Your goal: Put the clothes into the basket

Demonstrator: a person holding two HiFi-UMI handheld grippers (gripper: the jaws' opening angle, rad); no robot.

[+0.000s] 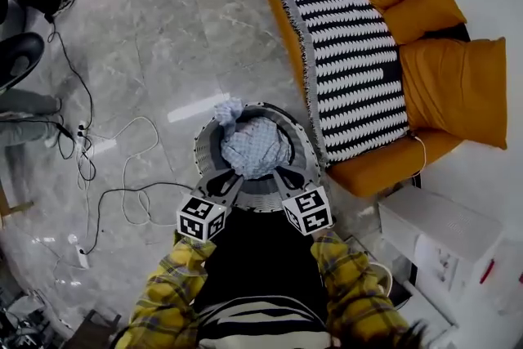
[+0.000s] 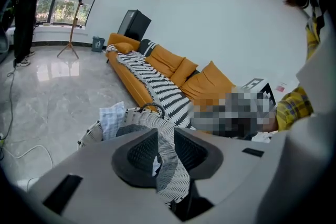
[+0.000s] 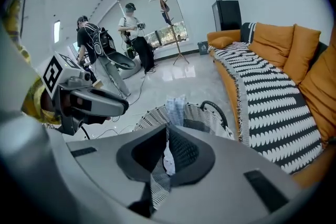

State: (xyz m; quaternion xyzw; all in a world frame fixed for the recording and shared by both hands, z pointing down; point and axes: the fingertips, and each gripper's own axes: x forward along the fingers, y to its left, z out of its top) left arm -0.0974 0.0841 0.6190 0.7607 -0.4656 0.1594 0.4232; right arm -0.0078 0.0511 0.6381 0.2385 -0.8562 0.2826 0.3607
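Observation:
A round woven basket [image 1: 206,149] sits low in the middle of the head view, with pale blue checked clothes [image 1: 255,145] piled inside and one end draped over its far rim. My left gripper [image 1: 231,185] is shut on the near rim at the left. My right gripper [image 1: 282,180] is shut on the near rim at the right. In the left gripper view the left gripper [image 2: 165,136] pinches the woven wall of the basket [image 2: 137,115], and the clothes [image 2: 112,118] hang over the far side. In the right gripper view the right gripper [image 3: 167,147] clamps the basket [image 3: 195,115] wall.
An orange sofa [image 1: 445,73] with a black-and-white patterned blanket [image 1: 351,37] stands right of the basket. Cables [image 1: 122,184] trail over the grey marble floor at the left. A white box [image 1: 441,225] sits at the lower right. Two people [image 3: 105,50] stand far off.

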